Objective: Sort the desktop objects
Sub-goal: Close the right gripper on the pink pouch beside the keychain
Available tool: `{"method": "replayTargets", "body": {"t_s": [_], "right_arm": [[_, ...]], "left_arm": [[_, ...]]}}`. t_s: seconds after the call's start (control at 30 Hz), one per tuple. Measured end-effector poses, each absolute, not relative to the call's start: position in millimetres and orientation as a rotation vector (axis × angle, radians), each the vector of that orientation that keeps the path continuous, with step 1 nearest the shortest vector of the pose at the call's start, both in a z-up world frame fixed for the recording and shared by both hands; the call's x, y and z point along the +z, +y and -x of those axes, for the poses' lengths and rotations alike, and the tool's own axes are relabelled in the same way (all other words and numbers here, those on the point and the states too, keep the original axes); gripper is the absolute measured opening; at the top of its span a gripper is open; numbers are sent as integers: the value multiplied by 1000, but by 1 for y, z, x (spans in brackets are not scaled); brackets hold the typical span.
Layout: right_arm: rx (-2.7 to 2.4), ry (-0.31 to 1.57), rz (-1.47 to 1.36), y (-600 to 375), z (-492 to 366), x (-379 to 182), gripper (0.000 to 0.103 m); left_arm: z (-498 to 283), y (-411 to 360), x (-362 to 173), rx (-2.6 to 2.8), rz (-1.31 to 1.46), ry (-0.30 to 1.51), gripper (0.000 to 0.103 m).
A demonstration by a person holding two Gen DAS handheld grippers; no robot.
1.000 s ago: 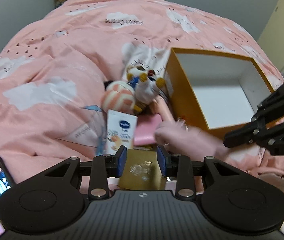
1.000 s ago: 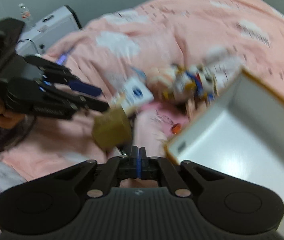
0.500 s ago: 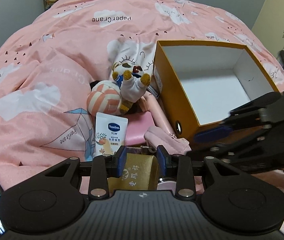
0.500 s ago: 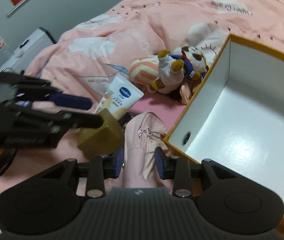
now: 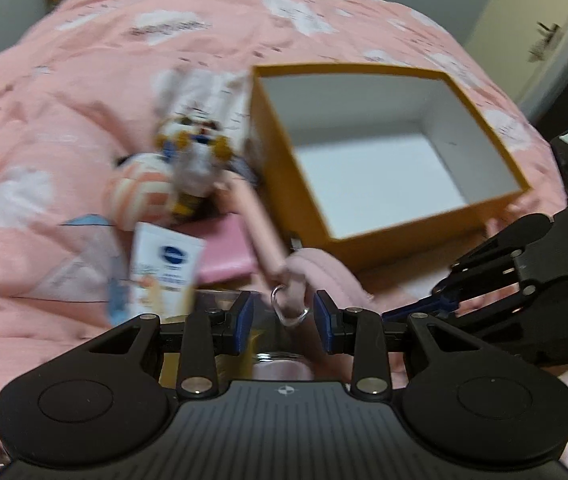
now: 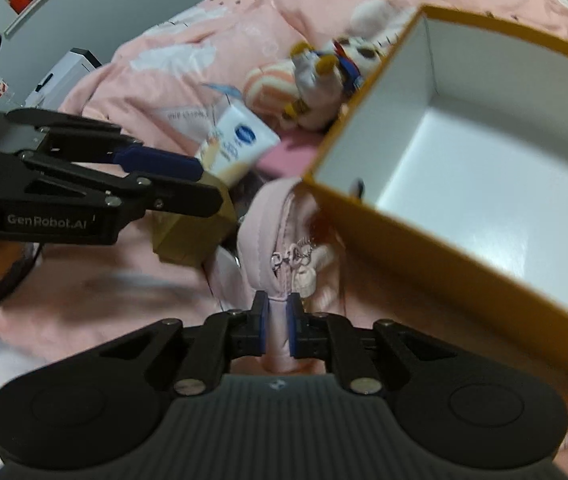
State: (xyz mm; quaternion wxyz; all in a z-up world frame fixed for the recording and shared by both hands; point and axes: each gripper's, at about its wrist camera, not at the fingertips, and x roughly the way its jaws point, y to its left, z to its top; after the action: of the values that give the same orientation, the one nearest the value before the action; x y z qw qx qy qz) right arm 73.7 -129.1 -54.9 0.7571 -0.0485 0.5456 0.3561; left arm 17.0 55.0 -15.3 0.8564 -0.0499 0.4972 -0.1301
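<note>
My right gripper [image 6: 276, 330] is shut on the edge of a pink zip pouch [image 6: 274, 232], which lies just in front of an open yellow box [image 6: 463, 152] with a white inside. My left gripper [image 5: 282, 322] stands open around a small gold box [image 6: 192, 232]; in the right wrist view its fingers [image 6: 156, 162] lie along the top of that box. The pouch [image 5: 323, 268] and its key ring show between the left jaws. A white lotion tube [image 5: 164, 268], a pink striped ball [image 5: 140, 196] and a plush toy [image 5: 196, 152] lie left of the yellow box [image 5: 383, 152].
Everything lies on a pink duvet [image 5: 64, 80] with white clouds. A flat pink item [image 5: 228, 256] lies under the tube and the pouch. A white appliance [image 6: 64, 72] stands beyond the bed. A door [image 5: 543, 32] is at the far right.
My right gripper went from open around the pink pouch to shut on its edge. My left gripper moved forward over the gold box, which now shows less between its jaws.
</note>
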Motion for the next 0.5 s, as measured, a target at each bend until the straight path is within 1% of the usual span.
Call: {"method": "replayTargets", "body": {"t_s": [0.1, 0.27, 0.33, 0.4, 0.5], "right_arm": [[774, 1212, 103, -132, -66, -62, 6], [787, 1237, 111, -132, -55, -71, 6], [781, 1228, 104, -134, -56, -68, 8], [774, 1202, 101, -137, -57, -61, 12], [748, 1151, 78, -145, -61, -46, 12]], "left_arm": [[-19, 42, -18, -338, 125, 1051, 38], [-24, 33, -20, -324, 144, 1088, 38], [-25, 33, -25, -326, 157, 1096, 38], [-26, 32, -25, -329, 150, 1091, 36], [-22, 28, -23, -346, 128, 1081, 34]]}}
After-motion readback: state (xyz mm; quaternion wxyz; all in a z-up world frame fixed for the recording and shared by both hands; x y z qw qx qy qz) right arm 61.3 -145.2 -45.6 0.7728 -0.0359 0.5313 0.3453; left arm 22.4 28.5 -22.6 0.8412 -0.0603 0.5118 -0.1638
